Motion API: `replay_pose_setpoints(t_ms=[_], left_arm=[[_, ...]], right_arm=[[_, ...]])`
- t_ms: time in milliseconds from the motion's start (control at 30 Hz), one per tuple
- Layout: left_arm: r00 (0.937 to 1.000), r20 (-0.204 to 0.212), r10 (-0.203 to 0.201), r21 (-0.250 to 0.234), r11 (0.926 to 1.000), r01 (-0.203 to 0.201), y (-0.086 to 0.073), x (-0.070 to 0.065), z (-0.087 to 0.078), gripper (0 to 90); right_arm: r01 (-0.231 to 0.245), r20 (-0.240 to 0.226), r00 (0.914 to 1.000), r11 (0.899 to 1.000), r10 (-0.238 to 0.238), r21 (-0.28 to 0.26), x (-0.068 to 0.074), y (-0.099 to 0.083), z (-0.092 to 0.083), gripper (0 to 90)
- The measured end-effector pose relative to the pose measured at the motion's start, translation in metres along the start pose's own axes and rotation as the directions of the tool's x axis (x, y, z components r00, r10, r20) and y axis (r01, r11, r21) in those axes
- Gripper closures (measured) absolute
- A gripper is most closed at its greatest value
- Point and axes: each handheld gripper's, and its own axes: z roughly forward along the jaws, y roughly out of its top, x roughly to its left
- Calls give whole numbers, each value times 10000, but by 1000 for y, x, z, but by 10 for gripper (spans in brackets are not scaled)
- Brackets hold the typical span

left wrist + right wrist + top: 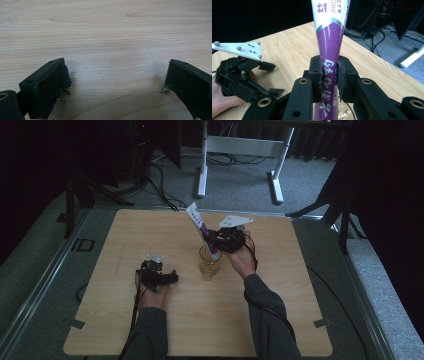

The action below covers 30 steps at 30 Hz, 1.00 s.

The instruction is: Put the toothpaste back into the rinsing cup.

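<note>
Between the left gripper (116, 82) jaws lies only bare table (107, 35), so the way ahead is free. Just beside the right gripper (216, 240), the glass (209, 263) and the toothpaste tube (329, 45) leaning up from it block the passage between the two grippers

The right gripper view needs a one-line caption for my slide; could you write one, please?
Right gripper shut on a purple-and-white tube above a glass cup, left gripper resting on the wooden table.
</note>
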Motion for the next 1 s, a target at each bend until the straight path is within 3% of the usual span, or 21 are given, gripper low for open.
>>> replay_pose_setpoints(t_ms=[533, 1000], left_arm=[[10000, 7, 4, -18, 10000, -4, 0, 0, 0, 36], [10000, 5, 8, -16, 10000, -8, 0, 0, 0, 36]], right_arm=[[-100, 136, 9999, 9990, 94, 446, 3, -16, 16, 755], [-193, 173, 9997, 9966, 180, 803, 0, -31, 18, 748]])
